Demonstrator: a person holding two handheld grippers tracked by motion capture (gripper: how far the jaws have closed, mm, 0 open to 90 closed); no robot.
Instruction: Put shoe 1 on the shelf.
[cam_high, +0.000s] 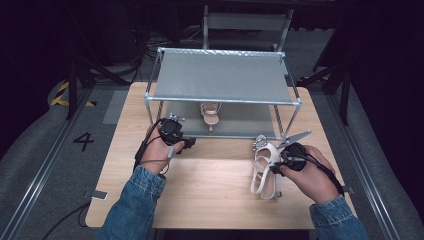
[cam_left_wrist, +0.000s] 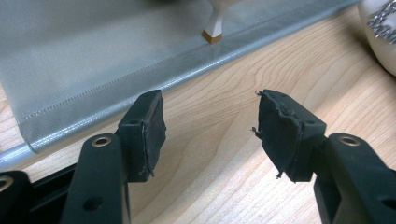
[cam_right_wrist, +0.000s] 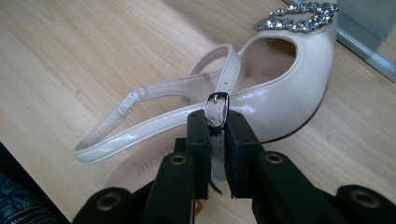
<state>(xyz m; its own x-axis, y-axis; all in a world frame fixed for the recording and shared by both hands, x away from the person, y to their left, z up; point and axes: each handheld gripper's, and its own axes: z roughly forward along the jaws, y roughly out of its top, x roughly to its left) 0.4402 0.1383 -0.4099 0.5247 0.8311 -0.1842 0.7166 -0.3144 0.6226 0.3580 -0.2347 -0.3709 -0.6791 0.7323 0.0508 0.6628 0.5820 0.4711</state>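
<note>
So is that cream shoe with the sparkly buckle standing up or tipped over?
Tipped on its side: the cream slingback shoe lies sideways on the table, strap pinched by the right gripper.

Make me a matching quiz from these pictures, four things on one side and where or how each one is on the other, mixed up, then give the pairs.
Things:
1. left tongs
2. right tongs
3. shoe with the jewelled buckle
4. second shoe

States:
A. on the rack's lower shelf
B. open, holding nothing, over the wooden table
C. lying on the table, in front of the rack
D. shut on a shoe strap

Pairs: 1-B, 2-D, 3-C, 4-A
</note>
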